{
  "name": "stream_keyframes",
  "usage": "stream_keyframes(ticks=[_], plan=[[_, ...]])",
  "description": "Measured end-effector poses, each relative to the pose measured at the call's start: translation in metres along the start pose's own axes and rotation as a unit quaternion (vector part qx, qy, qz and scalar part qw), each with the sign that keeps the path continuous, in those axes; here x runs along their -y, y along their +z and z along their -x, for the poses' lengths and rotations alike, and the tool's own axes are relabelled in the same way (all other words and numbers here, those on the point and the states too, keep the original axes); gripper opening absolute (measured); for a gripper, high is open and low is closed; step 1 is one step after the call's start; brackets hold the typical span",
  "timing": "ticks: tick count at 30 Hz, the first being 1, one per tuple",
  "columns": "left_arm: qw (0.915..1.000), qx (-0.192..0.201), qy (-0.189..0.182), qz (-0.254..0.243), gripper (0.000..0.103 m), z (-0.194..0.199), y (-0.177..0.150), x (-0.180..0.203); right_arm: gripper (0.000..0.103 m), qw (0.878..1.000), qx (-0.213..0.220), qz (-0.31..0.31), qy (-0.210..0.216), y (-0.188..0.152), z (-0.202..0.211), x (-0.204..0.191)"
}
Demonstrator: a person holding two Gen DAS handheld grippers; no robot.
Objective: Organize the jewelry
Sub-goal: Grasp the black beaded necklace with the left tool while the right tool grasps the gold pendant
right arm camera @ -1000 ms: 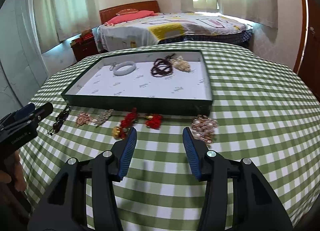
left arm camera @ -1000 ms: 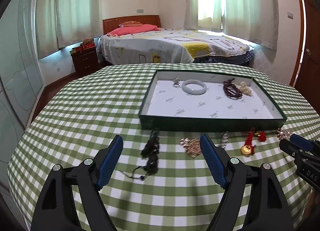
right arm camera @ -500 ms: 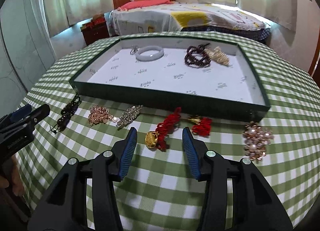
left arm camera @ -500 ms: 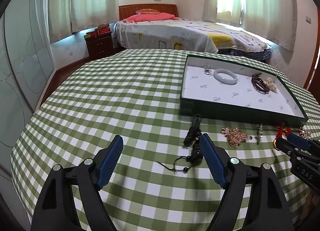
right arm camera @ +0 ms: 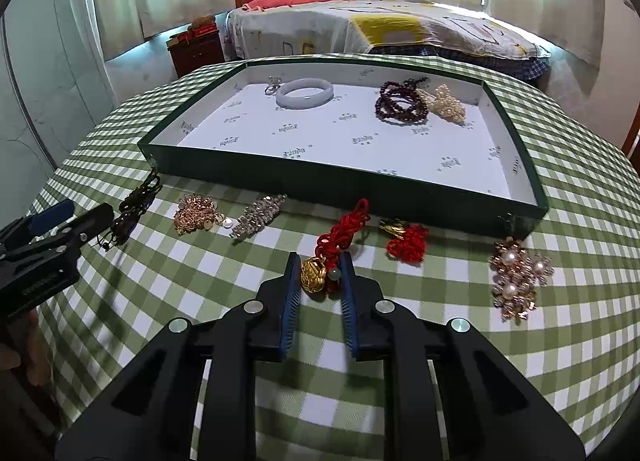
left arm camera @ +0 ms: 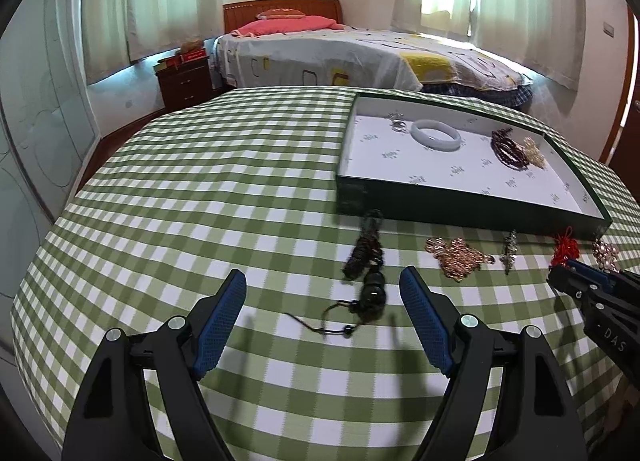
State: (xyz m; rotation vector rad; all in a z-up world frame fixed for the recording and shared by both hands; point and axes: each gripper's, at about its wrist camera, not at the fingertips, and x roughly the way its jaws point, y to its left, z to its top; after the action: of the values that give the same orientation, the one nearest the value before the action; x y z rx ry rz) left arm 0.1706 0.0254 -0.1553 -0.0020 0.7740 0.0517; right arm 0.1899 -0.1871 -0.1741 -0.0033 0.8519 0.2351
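Note:
A dark green tray with a white floor holds a pale jade bangle, a ring, dark red beads and a pearl piece. In front of it on the checked cloth lie a black cord necklace, a rose-gold piece, a silver piece, a red cord with a gold pendant and a pearl cluster. My right gripper has narrowed around the gold pendant, its pads beside it. My left gripper is open just before the black necklace.
The round table's green checked cloth falls away at the left and near edges. A bed and a wooden nightstand stand beyond. The right gripper shows at the right edge of the left wrist view.
My right gripper has moved forward and down to the gold pendant and its jaws have narrowed around it. My left gripper has swung left and closer to the black necklace, still open.

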Motion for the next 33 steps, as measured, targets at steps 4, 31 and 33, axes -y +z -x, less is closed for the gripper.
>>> stream_keyframes(ticks=[4, 31, 33], plan=[[0.9998, -0.003, -0.008, -0.02, 0.071, -0.008, 0.001, 0.013, 0.015, 1.0, 0.002, -0.011, -0.001, -0.003, 0.008, 0.011], [0.9988, -0.007, -0.039, -0.028, 0.018, -0.006, 0.0, 0.016, 0.012, 0.999, 0.019, -0.029, 0.007, -0.01, 0.026, 0.022], [0.9988, -0.003, -0.04, -0.027, 0.018, -0.003, 0.001, 0.016, 0.012, 0.999, 0.02, -0.029, 0.007, -0.009, 0.028, 0.022]])
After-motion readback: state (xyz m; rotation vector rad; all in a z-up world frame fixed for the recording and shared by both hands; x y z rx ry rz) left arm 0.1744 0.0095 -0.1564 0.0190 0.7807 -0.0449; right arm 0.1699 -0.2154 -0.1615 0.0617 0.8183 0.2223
